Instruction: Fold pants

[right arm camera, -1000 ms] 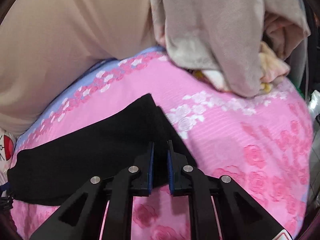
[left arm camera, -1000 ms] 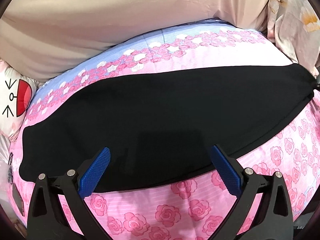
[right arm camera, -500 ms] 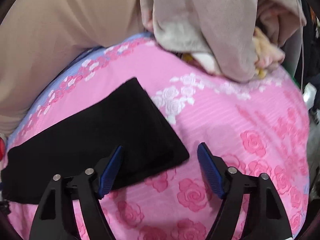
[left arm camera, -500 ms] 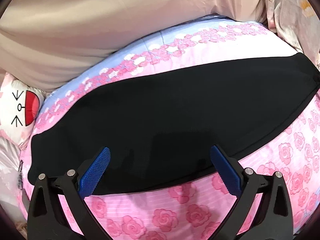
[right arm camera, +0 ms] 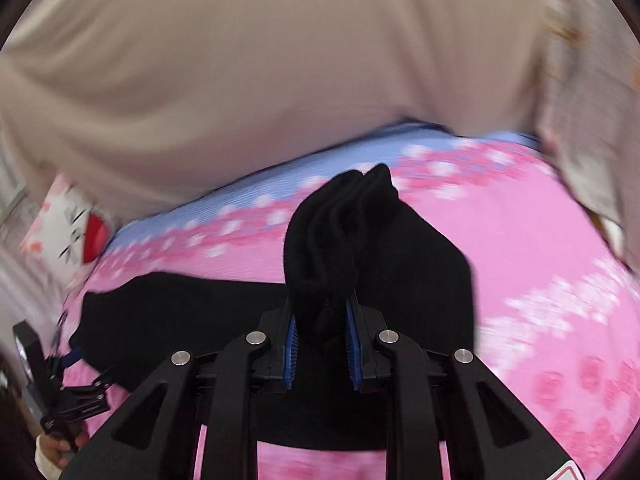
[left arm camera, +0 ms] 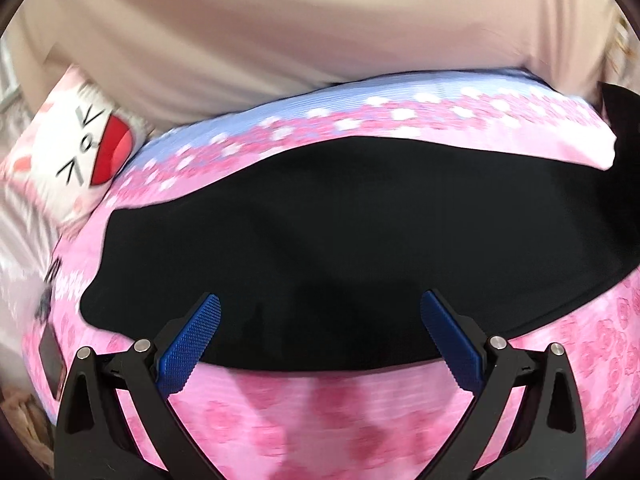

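Observation:
The black pants lie as a long folded strip across the pink rose-print bed. My left gripper is open, its blue fingers over the near edge of the pants, holding nothing. My right gripper is shut on a bunched end of the pants and holds it lifted above the bed; the rest of the cloth trails left on the sheet. The lifted end also shows at the right edge of the left wrist view.
A beige headboard or wall runs behind the bed. A white cartoon pillow lies at the left. A pale floral blanket hangs at the right. The left gripper's body and the person's hand show at the lower left of the right wrist view.
My right gripper was open half a second ago; it has closed on the right end of the pants and lifted it up and leftward. My left gripper stayed open and shifted slightly left.

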Available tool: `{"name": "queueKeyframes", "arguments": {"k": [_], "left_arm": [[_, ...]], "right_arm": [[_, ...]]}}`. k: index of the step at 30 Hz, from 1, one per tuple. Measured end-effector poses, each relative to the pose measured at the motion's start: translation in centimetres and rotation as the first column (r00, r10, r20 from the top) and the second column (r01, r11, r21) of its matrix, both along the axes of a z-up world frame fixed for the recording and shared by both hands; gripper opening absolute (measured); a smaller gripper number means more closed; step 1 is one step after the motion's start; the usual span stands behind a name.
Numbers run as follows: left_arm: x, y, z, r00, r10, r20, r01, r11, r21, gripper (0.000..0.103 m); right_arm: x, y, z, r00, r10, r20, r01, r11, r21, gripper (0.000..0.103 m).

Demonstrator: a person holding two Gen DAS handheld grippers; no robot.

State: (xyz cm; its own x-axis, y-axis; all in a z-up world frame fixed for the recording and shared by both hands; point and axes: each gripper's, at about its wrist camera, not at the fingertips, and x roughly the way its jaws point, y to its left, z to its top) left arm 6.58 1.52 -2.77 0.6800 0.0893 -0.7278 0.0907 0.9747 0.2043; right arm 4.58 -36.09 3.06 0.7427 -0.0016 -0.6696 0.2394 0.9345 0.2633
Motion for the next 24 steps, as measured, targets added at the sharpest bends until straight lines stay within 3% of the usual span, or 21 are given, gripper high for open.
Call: {"name": "queueKeyframes", "arguments": {"k": [6, 10, 13, 14, 16, 18, 20, 24], "left_arm": [[-0.4, 6.6, 0.4, 0.997, 0.068, 0.023, -0.068, 0.998, -0.006, 0.098], [-0.6, 10.7, 0.6, 0.993, 0.112, 0.035, -0.112, 0.994, -0.012, 0.098], [-0.5, 12.7, 0.6, 0.991, 0.133, 0.034, -0.132, 0.991, -0.031, 0.098], [-0.4, 13.3, 0.5, 0.99, 0.139, 0.033, -0.138, 0.99, -0.039, 0.098], [0.0, 14.2, 0.2, 0.989, 0.147, 0.023, -0.145, 0.988, -0.058, 0.098], [0.3, 14.8, -0.3, 0.988, 0.152, 0.011, -0.151, 0.986, -0.069, 0.098], [0.5, 15.2, -0.5, 0.988, 0.153, 0.004, -0.153, 0.985, -0.079, 0.098], [1.1, 15.3, -1.0, 0.991, 0.132, -0.012, -0.132, 0.986, -0.098, 0.098]], "right_arm": [[9.2, 13.4, -2.0, 0.965, 0.257, -0.05, -0.258, 0.966, -0.007, 0.019], [13.3, 21.8, -5.8, 0.915, 0.383, -0.131, -0.385, 0.923, 0.004, 0.019], [14.8, 25.7, -9.6, 0.888, 0.402, -0.224, -0.418, 0.908, -0.025, 0.025], [14.8, 26.2, -10.6, 0.884, 0.4, -0.24, -0.419, 0.907, -0.032, 0.027], [14.2, 26.6, -10.9, 0.887, 0.416, -0.202, -0.432, 0.901, -0.038, 0.045], [13.0, 26.1, -9.8, 0.884, 0.429, -0.187, -0.434, 0.901, 0.016, 0.051], [11.0, 24.6, -7.5, 0.904, 0.411, -0.12, -0.409, 0.912, 0.037, 0.052], [8.1, 22.1, -5.0, 0.933, 0.345, -0.103, -0.349, 0.937, -0.026, 0.065]]}}
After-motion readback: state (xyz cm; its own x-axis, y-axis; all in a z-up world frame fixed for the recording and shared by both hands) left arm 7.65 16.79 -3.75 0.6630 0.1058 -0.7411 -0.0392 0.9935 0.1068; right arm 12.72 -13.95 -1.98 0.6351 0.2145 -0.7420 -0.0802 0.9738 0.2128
